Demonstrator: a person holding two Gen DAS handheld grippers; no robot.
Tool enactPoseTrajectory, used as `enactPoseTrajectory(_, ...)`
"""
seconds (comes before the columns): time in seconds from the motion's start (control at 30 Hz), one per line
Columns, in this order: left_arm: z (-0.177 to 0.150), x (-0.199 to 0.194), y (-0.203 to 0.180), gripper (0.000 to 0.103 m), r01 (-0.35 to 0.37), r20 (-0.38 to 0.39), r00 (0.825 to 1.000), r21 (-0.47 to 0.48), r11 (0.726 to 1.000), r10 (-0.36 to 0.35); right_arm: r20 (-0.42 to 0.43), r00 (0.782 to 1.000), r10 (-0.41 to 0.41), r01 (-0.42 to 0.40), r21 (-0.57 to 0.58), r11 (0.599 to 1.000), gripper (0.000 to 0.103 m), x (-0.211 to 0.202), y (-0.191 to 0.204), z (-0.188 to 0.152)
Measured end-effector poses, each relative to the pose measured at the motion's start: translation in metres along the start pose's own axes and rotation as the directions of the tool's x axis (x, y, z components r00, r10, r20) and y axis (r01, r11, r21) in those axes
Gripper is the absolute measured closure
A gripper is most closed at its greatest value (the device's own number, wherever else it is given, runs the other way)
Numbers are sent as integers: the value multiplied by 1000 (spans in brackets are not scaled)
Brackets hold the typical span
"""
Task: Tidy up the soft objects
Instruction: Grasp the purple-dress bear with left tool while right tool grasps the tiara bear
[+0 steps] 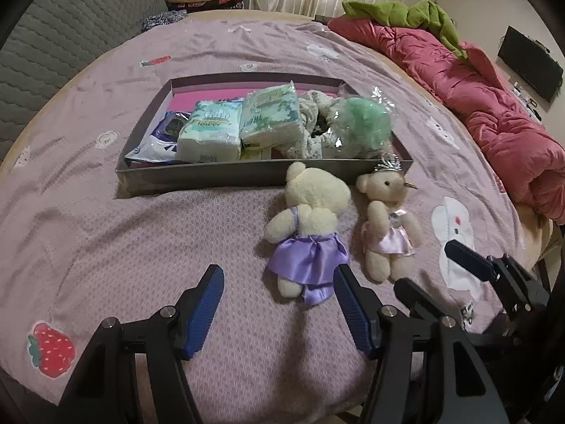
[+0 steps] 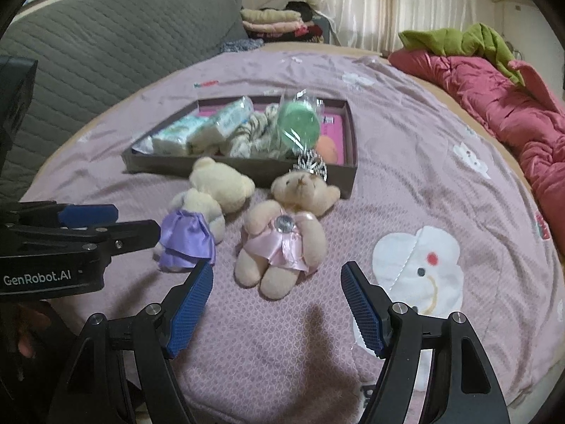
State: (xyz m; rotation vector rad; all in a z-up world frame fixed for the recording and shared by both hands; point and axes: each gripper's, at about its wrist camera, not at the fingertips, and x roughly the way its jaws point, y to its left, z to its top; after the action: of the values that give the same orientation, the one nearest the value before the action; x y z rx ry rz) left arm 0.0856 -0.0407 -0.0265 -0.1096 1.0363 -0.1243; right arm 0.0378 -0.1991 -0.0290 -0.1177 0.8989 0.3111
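A: Left claw (image 1: 279, 309) released, nothing between the blue pads, hovering over the bed (image 1: 176, 247) just short of the teddy bear in the purple dress (image 1: 309, 229), lying face down.

B: Right claw (image 2: 277, 305) likewise spread and empty, just short of the crowned teddy bear in the pink dress (image 2: 286, 229), face up.

A: Both bears side by side, heads against the near wall of the shallow cardboard box (image 1: 212, 175).

B: Inside: tissue packs (image 1: 208, 134), a green ball in clear wrap (image 1: 365, 120).
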Motion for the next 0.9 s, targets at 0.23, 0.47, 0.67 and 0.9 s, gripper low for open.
enactPoseTrajectory(0.23,13,20,-6,39,17,-14,1000,0,1000,-17,-9,1000,-25,25,-9,1000,27,22,0,1)
enactPoseTrajectory(0.47,23,42,-16,39,20,-44,999,17,1000,-19,-11,1000,-6,6,35,999,27,38,-9,6)
enactPoseTrajectory(0.67,26,62,-12,35,26,-83,996,-9,1000,-27,-4,1000,-10,10,45,999,27,55,-12,14)
enactPoseTrajectory(0.9,32,74,-13,34,6,-88,996,2,1000,-6,16,998,-68,68,-2,998,26,74,-4,21)
